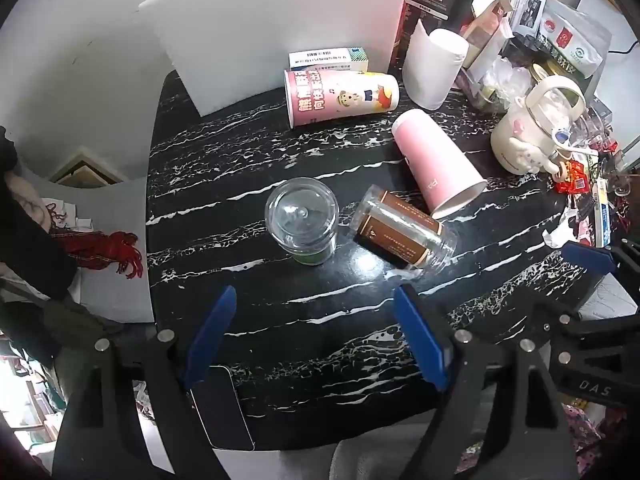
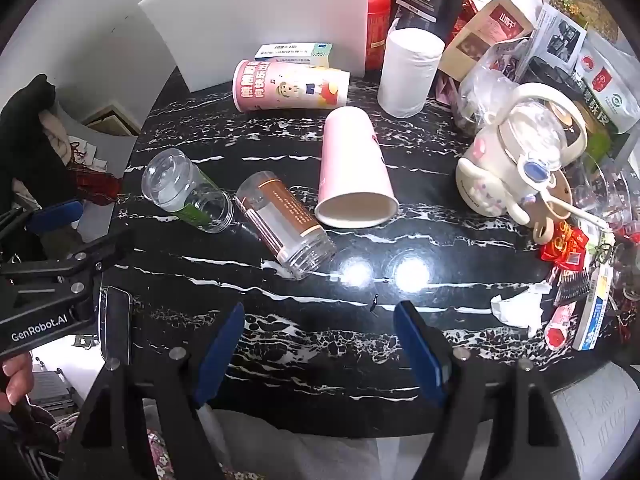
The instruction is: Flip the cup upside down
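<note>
The tabletop (image 2: 360, 360) is glossy black stone veined with white streaks, throwing back two bright spots of lamp glare near its middle. A white board (image 2: 256, 20) leans against the pale wall at the far left corner, and the far right corner and right edge are crowded with packets, boxes, a roll of white paper (image 2: 408, 68) and a cream kettle (image 2: 516, 160). The left tongs (image 1: 316, 340) hang over the near edge with their blue-padded fingers (image 1: 212, 332) spread wide, gripping nothing; the right tongs (image 2: 320, 352) are likewise wide apart and empty over the near edge. Toward the middle of the tabletop, a clear cup with a green label (image 1: 302, 220) stands mouth-down, base upward. Just to its right a clear cup with a brown label (image 1: 404, 232) lies on its side, and beyond that a plain pink paper cup (image 1: 436, 168) also lies tipped over. A printed pink cup (image 1: 340, 96) lies on its side near the far edge, in front of a small box (image 1: 328, 60). A dark phone (image 2: 116, 324) rests at the near left edge.
</note>
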`<state>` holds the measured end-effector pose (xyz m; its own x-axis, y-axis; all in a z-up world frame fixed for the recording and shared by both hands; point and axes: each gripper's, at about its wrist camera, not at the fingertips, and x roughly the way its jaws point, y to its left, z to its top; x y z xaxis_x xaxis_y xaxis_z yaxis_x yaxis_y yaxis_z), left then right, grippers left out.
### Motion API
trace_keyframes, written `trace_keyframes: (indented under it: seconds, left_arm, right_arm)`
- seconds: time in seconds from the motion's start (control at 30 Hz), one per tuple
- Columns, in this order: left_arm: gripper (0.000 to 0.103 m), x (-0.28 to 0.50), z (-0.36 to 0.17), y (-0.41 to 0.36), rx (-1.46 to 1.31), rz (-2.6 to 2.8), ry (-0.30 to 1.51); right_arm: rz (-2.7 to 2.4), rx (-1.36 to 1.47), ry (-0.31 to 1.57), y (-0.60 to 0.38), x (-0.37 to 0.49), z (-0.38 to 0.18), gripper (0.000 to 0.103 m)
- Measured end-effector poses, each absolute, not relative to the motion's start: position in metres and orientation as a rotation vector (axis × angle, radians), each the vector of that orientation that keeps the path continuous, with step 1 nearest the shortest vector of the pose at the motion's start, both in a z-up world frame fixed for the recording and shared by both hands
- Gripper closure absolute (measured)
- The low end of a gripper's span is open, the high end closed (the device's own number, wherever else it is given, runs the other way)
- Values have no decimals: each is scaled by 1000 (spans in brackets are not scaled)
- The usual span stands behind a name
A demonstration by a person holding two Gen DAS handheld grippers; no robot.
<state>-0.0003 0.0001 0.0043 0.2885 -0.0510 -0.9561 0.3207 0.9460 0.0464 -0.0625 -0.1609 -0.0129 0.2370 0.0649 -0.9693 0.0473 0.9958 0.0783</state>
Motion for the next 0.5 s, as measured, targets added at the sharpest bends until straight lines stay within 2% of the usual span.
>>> trace_keyframes:
  seconds: [0.5]
  left_arm:
    - [23,-5,2,2,245,-251,1266]
  right_arm:
    - [10,97,1331,-160,-63,-12,26]
